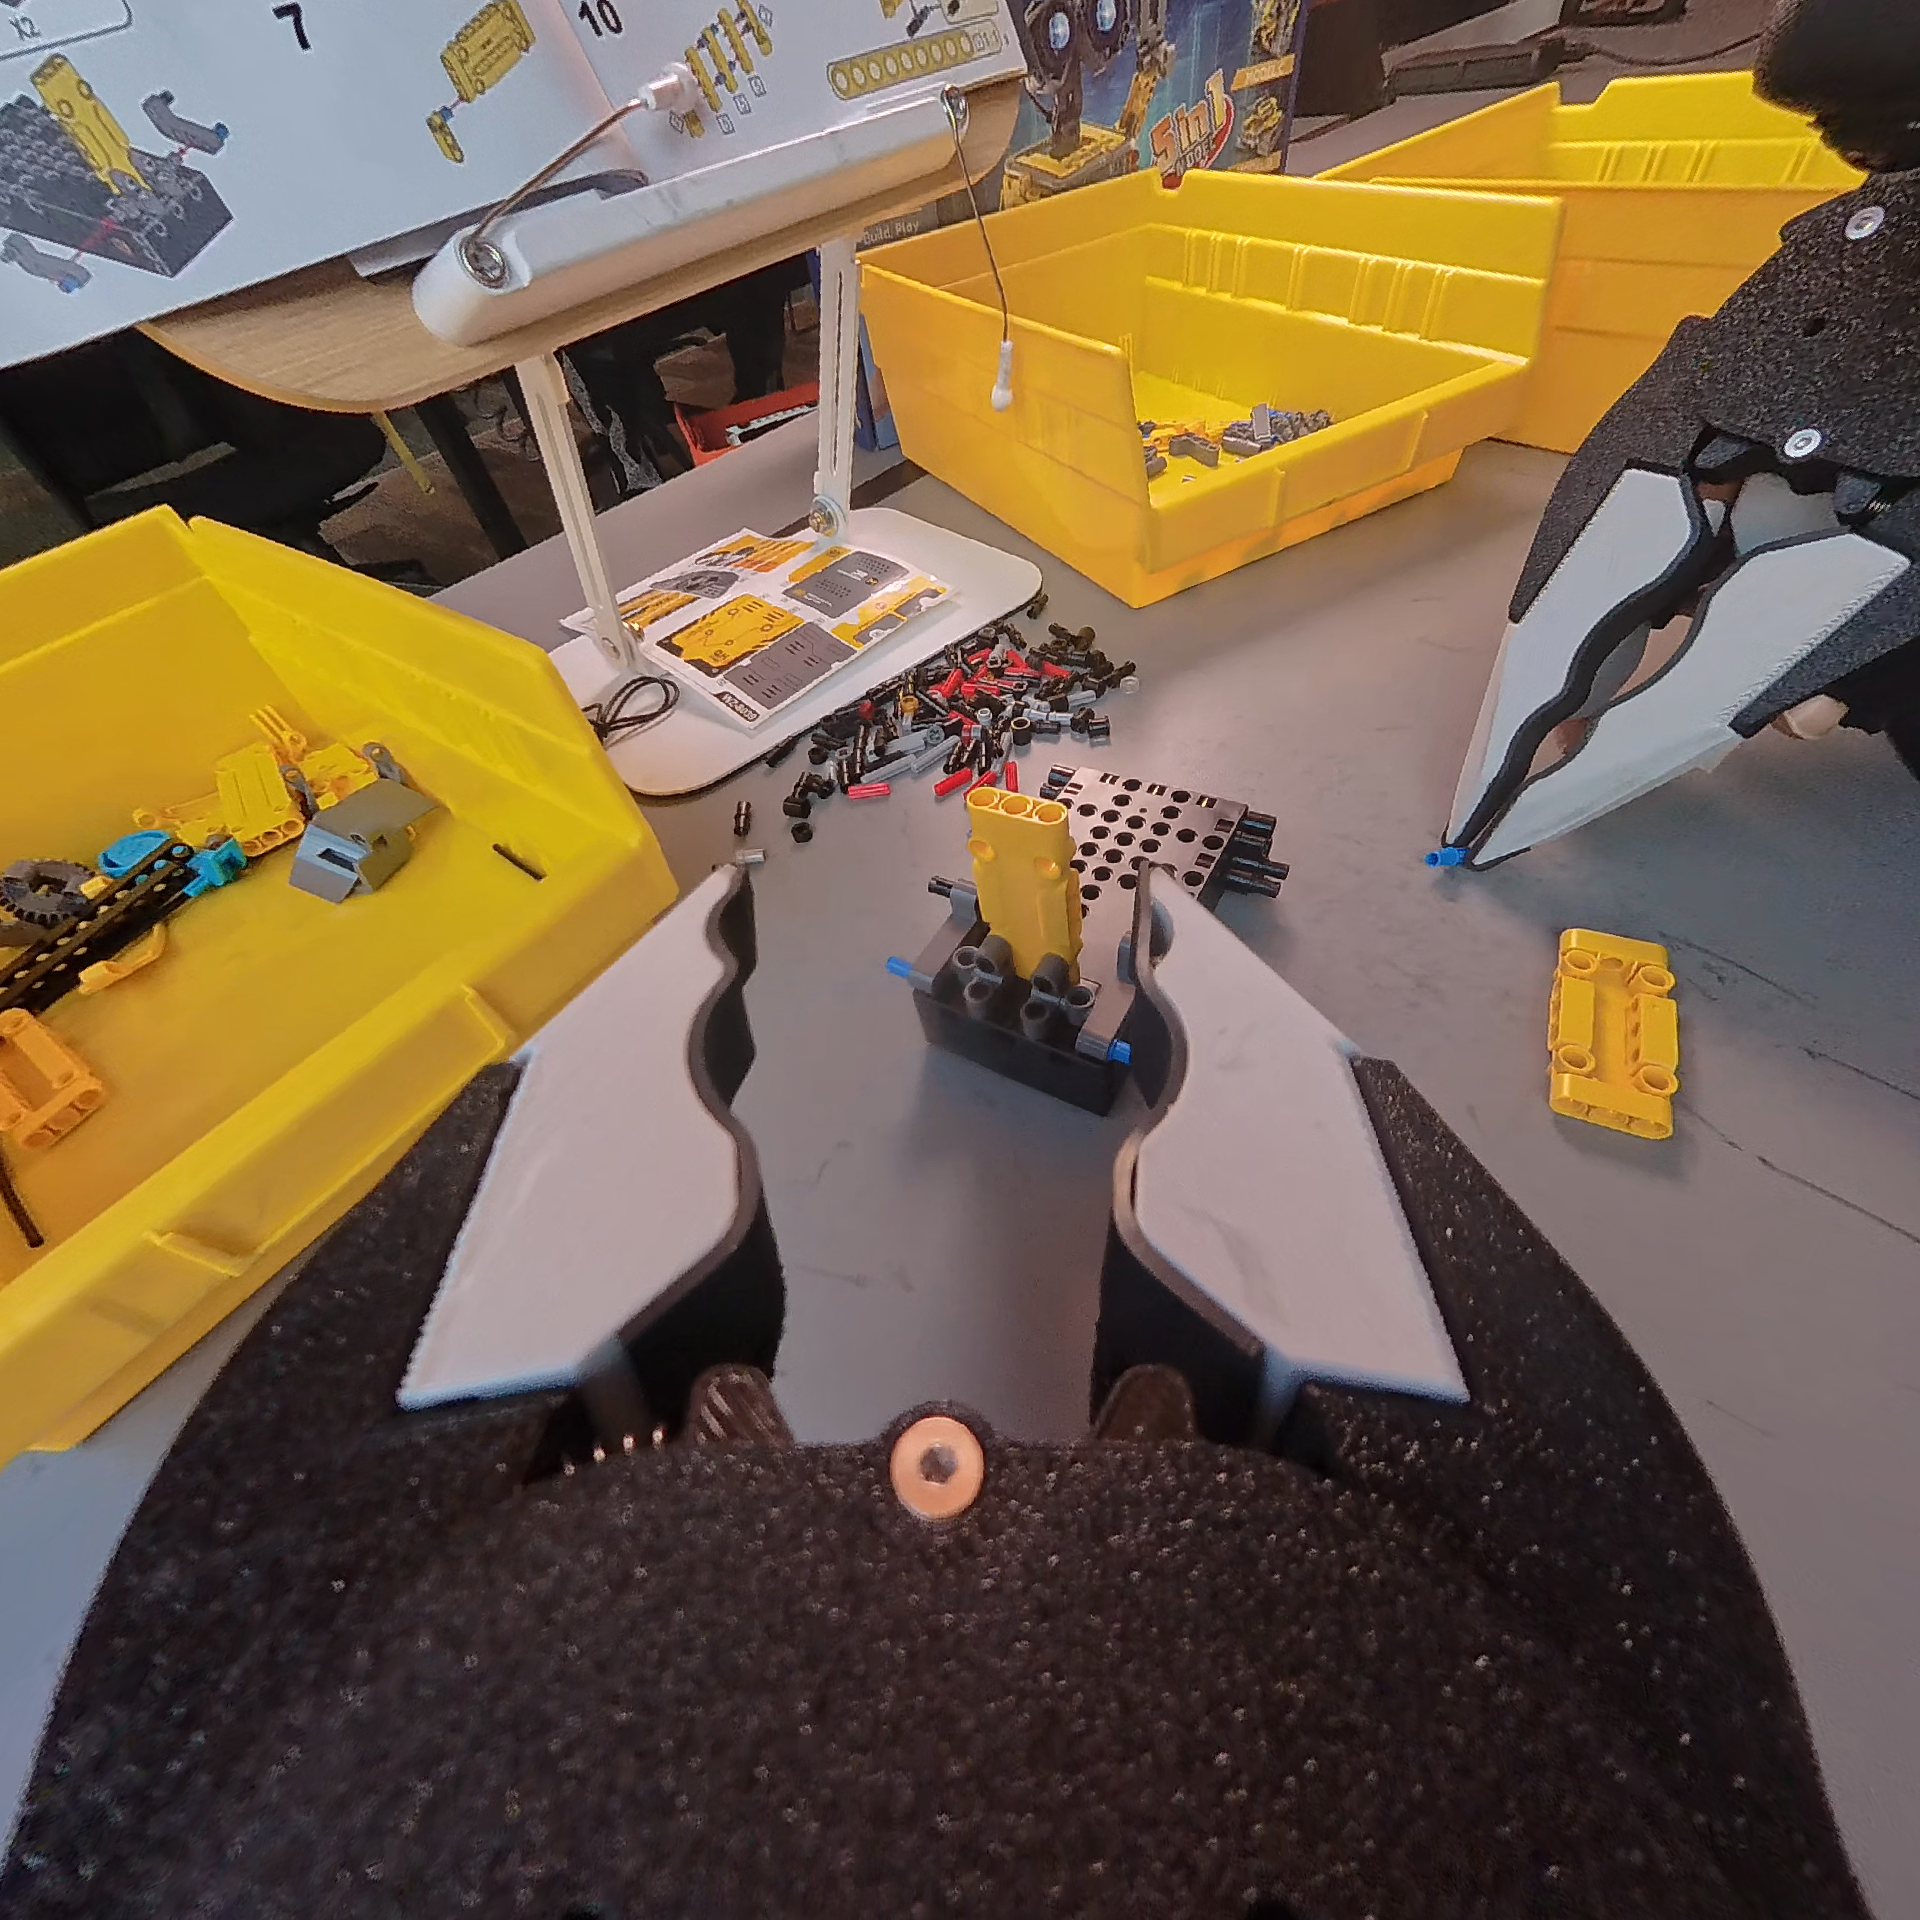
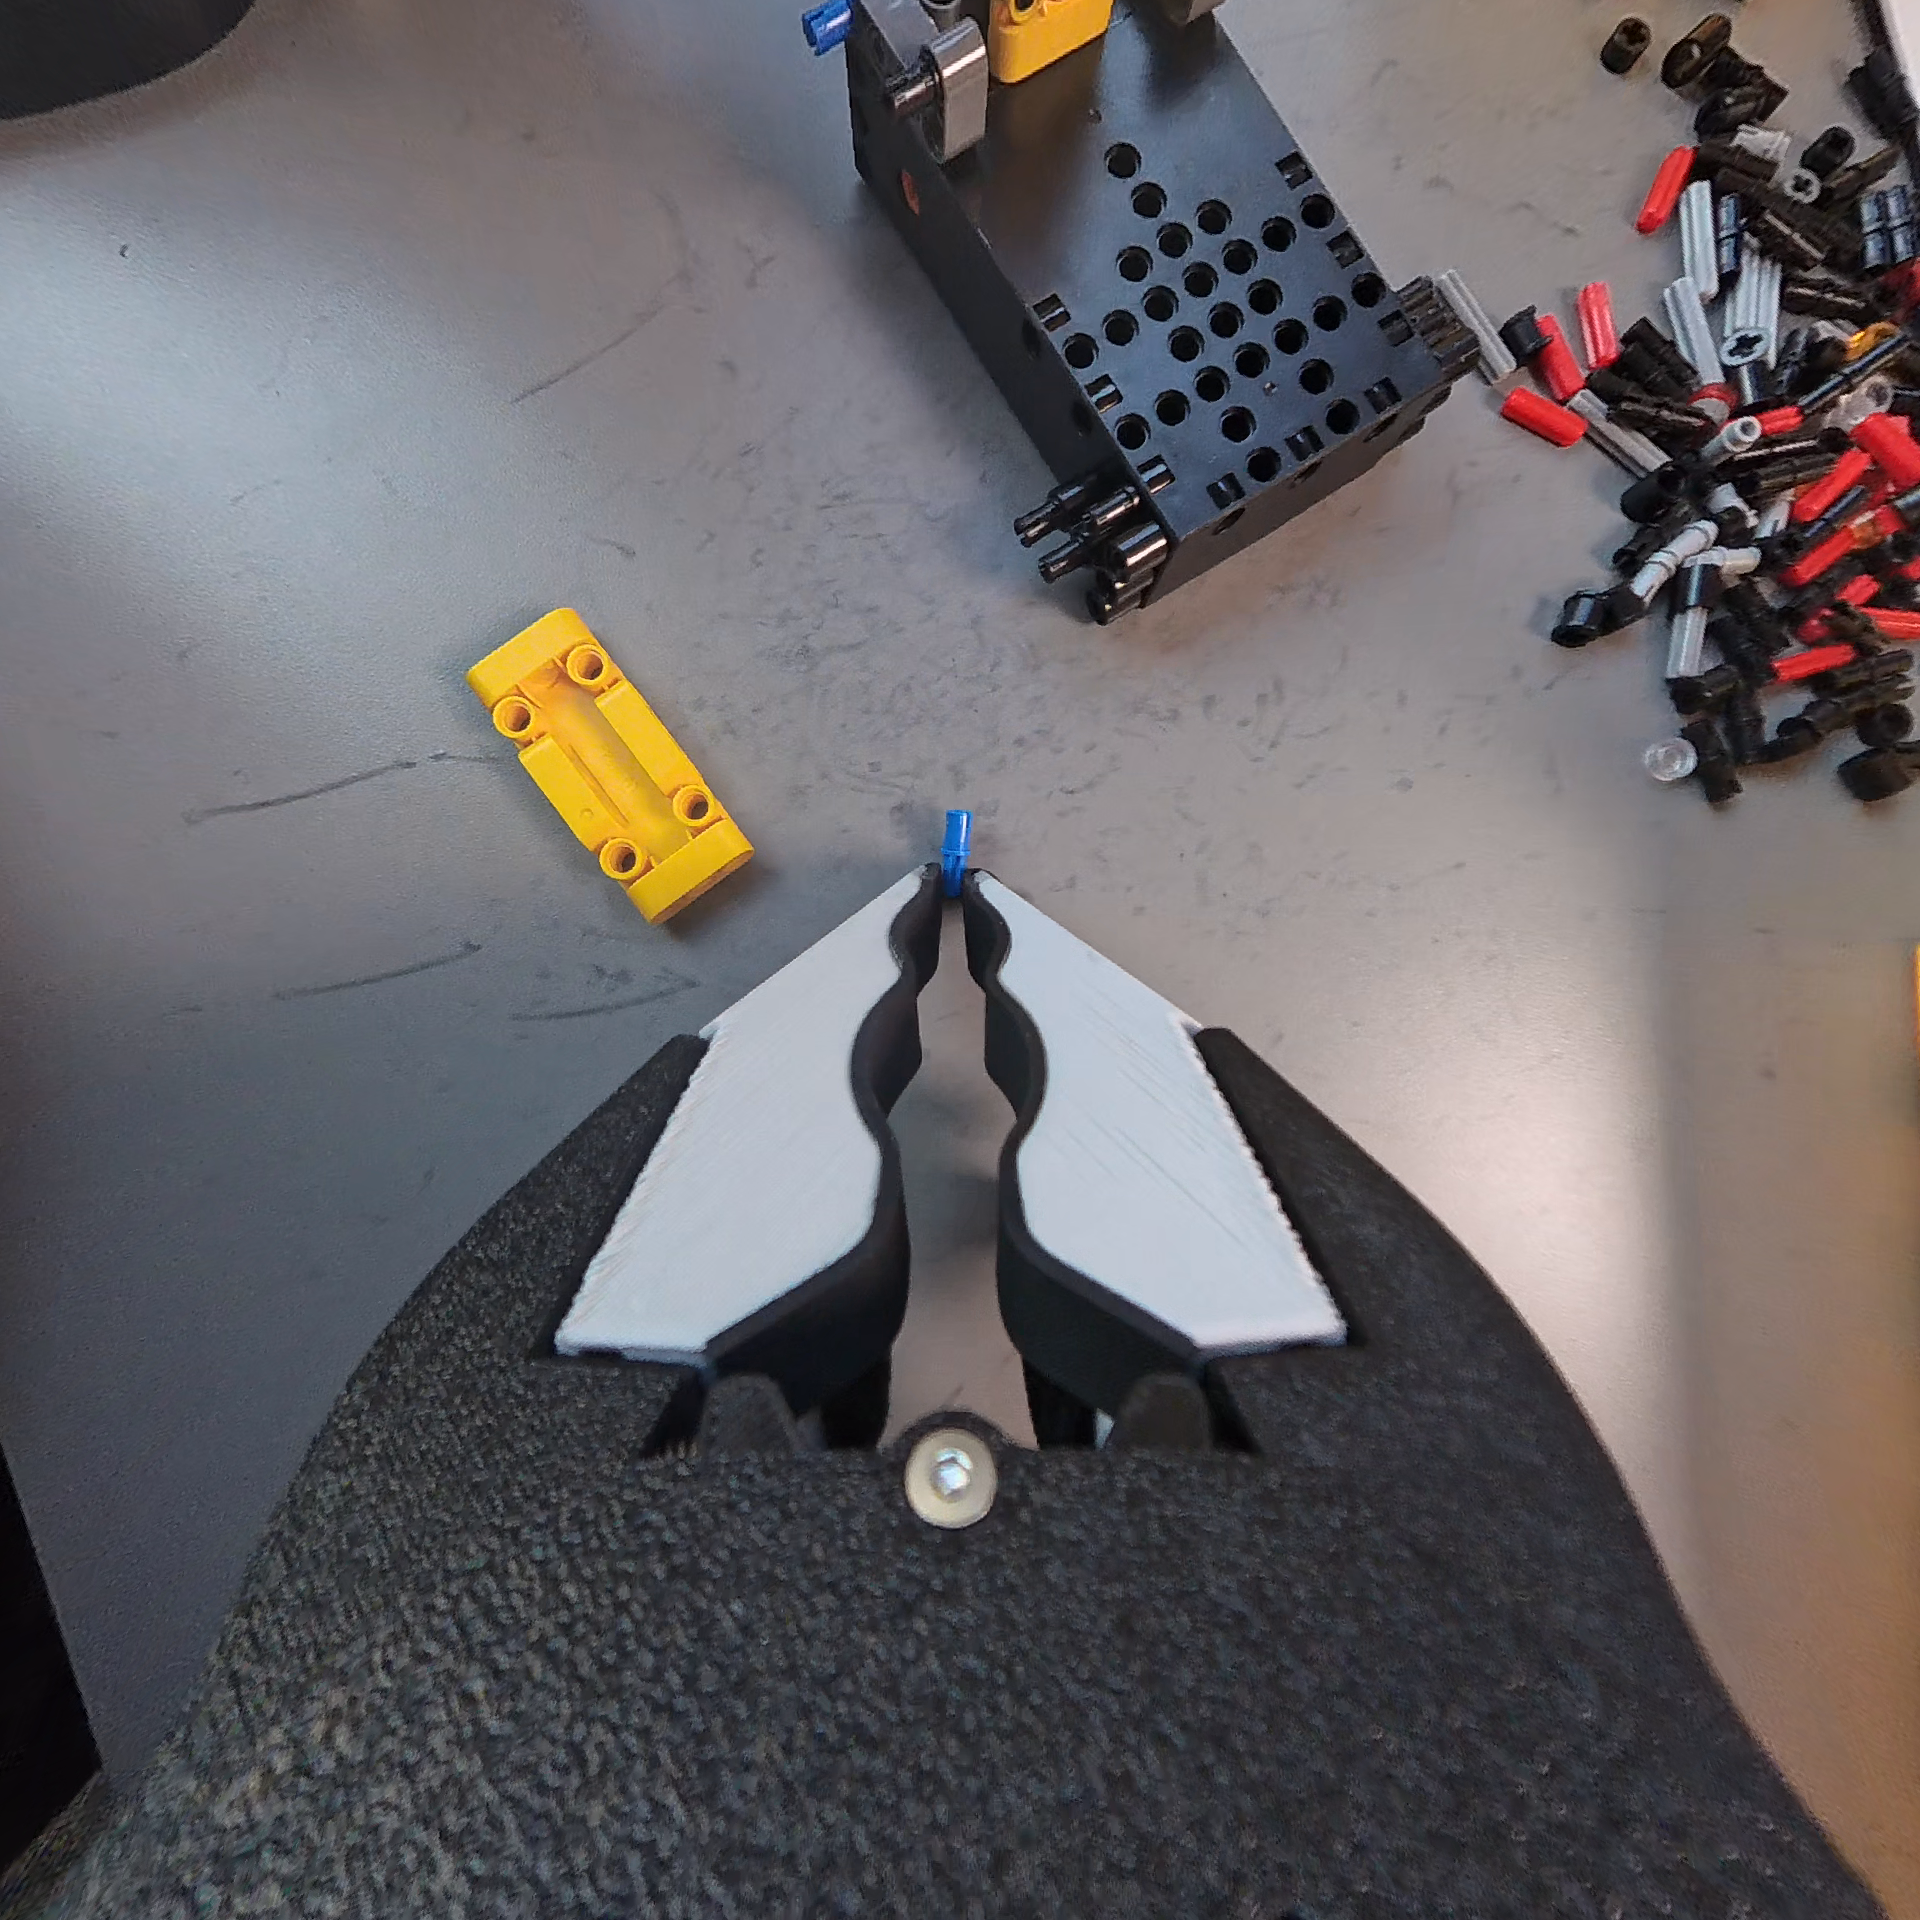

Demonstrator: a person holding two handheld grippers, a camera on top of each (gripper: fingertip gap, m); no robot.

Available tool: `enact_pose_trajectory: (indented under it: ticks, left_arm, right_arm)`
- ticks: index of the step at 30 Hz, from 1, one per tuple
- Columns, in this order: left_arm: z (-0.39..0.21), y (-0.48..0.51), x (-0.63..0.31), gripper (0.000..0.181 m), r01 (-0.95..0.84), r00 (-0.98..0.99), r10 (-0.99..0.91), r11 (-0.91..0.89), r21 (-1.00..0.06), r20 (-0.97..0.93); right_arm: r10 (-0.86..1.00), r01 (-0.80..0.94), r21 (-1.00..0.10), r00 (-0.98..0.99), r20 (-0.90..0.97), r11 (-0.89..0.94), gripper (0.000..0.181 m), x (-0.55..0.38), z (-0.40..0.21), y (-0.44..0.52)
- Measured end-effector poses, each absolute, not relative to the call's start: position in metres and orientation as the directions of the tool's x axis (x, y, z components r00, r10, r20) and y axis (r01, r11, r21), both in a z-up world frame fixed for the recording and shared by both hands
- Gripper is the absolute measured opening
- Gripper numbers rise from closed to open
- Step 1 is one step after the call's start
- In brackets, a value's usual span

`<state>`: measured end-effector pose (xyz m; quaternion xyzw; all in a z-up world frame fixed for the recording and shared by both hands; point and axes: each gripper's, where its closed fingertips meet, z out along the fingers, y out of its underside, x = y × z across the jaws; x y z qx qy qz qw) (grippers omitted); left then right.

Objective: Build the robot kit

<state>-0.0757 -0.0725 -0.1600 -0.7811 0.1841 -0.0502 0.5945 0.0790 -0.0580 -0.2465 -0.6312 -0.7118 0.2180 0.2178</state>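
Pinching a tiny, light, stiff blue pin point(image 2: 953, 837) by its end in my right gripper point(image 2: 948, 883); yellow panel point(image 2: 608, 764) at nine o'clock; left gripper point(image 1: 940, 894) jaws wide, empty.

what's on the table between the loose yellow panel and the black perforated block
Nothing: the right wrist view shows only bare grey table between the yellow panel and the black perforated block.
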Motion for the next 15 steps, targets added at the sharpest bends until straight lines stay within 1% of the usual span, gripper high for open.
enact_pose_trajectory:
  ticks: [6,9,12,15]
  left_arm:
    - [-0.161,-0.072,-0.076,0.072,-0.226,0.929,-0.343,-0.23,-0.947,-0.139]
    - [-0.164,-0.071,-0.076,0.072,-0.227,0.929,-0.344,-0.238,-0.944,-0.137]
    - [-0.165,-0.071,-0.075,0.072,-0.229,0.929,-0.344,-0.242,-0.943,-0.138]
    - [-0.167,-0.07,-0.075,0.071,-0.234,0.929,-0.341,-0.247,-0.94,-0.142]
  right_arm:
    - [0.994,0.795,-0.597,-0.093,0.056,0.108,0.01,0.08,-0.246,-0.055]
    - [0.994,0.786,-0.609,-0.094,0.058,0.11,0.017,0.081,-0.245,-0.056]
    - [0.994,0.749,-0.653,-0.085,0.07,0.11,0.02,0.079,-0.237,-0.054]
    - [0.994,0.677,-0.728,-0.066,0.084,0.106,0.023,0.076,-0.219,-0.051]
